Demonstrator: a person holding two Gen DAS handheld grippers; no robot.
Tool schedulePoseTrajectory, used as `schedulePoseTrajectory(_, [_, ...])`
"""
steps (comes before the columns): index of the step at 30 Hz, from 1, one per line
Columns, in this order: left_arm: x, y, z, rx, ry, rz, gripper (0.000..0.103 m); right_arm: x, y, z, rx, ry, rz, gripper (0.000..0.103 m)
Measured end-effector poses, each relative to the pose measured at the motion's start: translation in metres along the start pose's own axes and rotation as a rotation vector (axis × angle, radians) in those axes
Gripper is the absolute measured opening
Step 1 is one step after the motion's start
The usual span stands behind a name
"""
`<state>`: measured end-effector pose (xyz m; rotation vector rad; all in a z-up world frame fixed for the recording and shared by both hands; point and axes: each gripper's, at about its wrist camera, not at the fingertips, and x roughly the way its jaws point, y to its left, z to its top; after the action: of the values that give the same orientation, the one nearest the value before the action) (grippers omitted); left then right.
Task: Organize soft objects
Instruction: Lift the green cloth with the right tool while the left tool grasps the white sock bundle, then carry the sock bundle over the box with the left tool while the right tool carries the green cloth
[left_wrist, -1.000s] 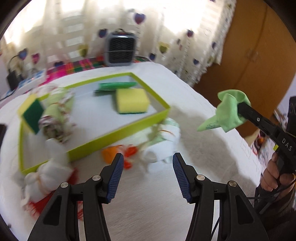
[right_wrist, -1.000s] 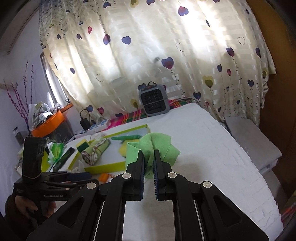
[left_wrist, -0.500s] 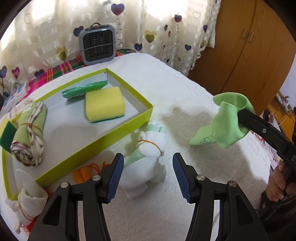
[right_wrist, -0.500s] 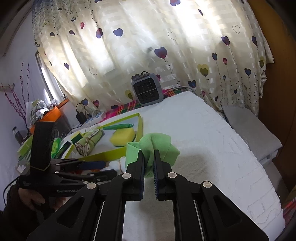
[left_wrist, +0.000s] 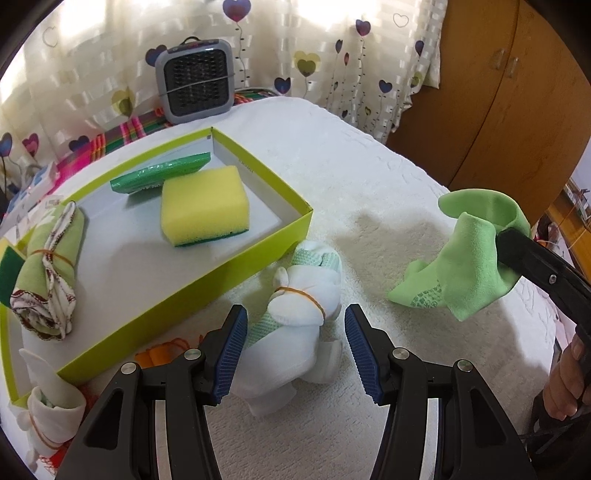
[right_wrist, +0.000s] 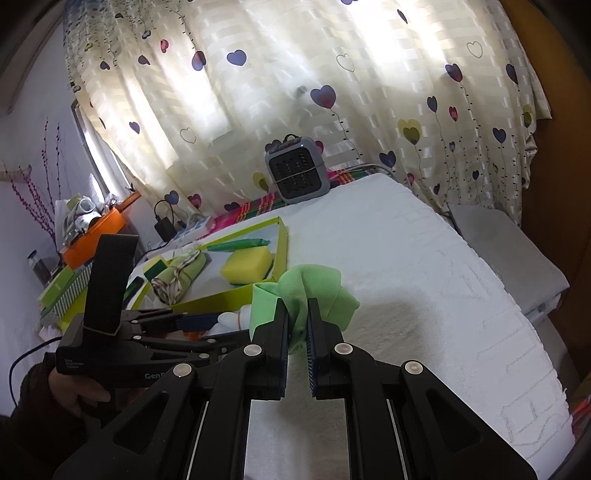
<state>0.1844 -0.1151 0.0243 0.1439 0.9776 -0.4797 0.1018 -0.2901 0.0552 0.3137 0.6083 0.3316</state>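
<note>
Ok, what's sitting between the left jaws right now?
In the left wrist view, the white rolled cloth bundle with a rubber band lies between the open jaws of the left gripper, not yet gripped.

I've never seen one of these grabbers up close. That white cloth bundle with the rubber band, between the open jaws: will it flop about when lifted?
The white bundle would probably stay together, since a rubber band cinches it. It looks soft, so the jaws would likely squash it a little. Its loose ends may dangle, much as the green cloth droops from the right gripper.
</note>
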Motion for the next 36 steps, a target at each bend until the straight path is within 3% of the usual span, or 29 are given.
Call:
schedulePoseTrajectory(11, [0.006,0.001,-0.001,-0.014,-0.005,0.017,0.053,0.002,0.001,-0.001,0.003,0.01,0.005,0.009])
schedulePoseTrajectory(15, [0.006,0.001,-0.001,-0.012,-0.011,0.028,0.044,0.003,0.0,-0.002,0.005,0.011,0.004,0.009])
schedulePoseTrajectory(24, [0.003,0.004,-0.002,-0.038,-0.02,0.014,0.036,0.003,0.0,-0.001,0.004,0.013,0.002,0.009])
schedulePoseTrajectory(36, [-0.028,0.002,-0.009,-0.058,-0.084,-0.016,0.033,-0.001,0.007,-0.001,-0.007,0.003,-0.003,0.009])
